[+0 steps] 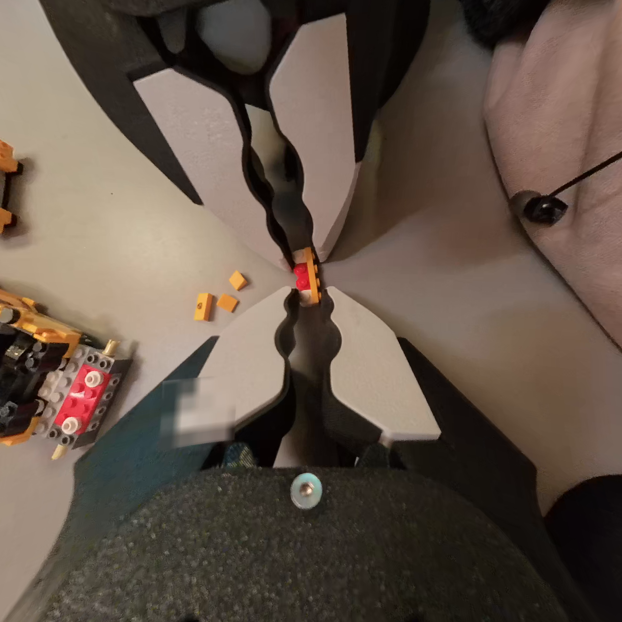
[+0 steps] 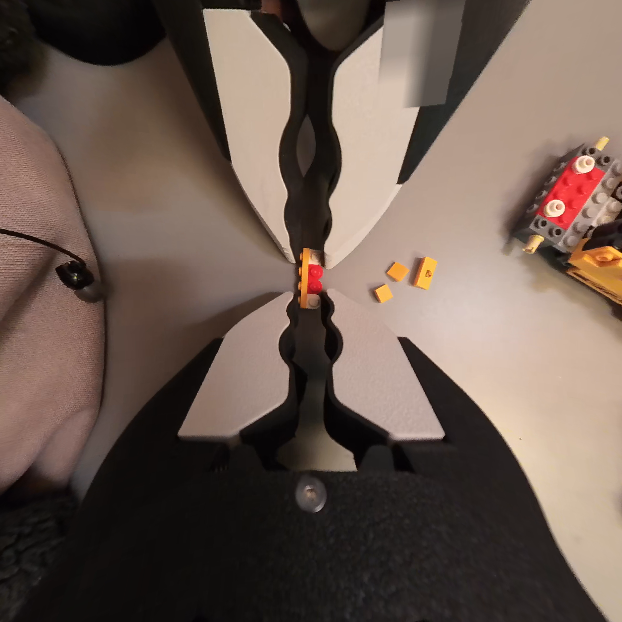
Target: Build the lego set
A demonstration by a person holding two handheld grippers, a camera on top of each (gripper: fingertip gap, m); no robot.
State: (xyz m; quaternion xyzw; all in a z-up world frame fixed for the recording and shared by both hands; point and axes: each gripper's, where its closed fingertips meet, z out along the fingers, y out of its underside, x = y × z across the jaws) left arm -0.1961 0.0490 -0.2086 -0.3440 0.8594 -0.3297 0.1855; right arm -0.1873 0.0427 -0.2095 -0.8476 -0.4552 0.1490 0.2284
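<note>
A small lego sub-assembly (image 1: 307,277), an orange plate carrying a red brick and two pale pieces, hangs above the grey table. Both grippers hold it, tip to tip. In the left wrist view my left gripper (image 1: 309,292) rises from below and is shut on its near end. The right gripper (image 1: 304,260) comes from above and is shut on its far end. In the right wrist view the sub-assembly (image 2: 311,279) sits between my right gripper (image 2: 309,297) below and the left gripper (image 2: 310,260) above. A partly built vehicle (image 1: 67,387) of black, grey, red and gold lies to the left.
Three loose orange pieces (image 1: 227,302) lie on the table just left of the grippers; they also show in the right wrist view (image 2: 398,271). The vehicle (image 2: 579,202) lies at right there. A person's pale garment with a black cord toggle (image 1: 545,208) borders the table. Another orange part (image 1: 6,188) lies far left. Left and right tips are no more than a few centimetres apart.
</note>
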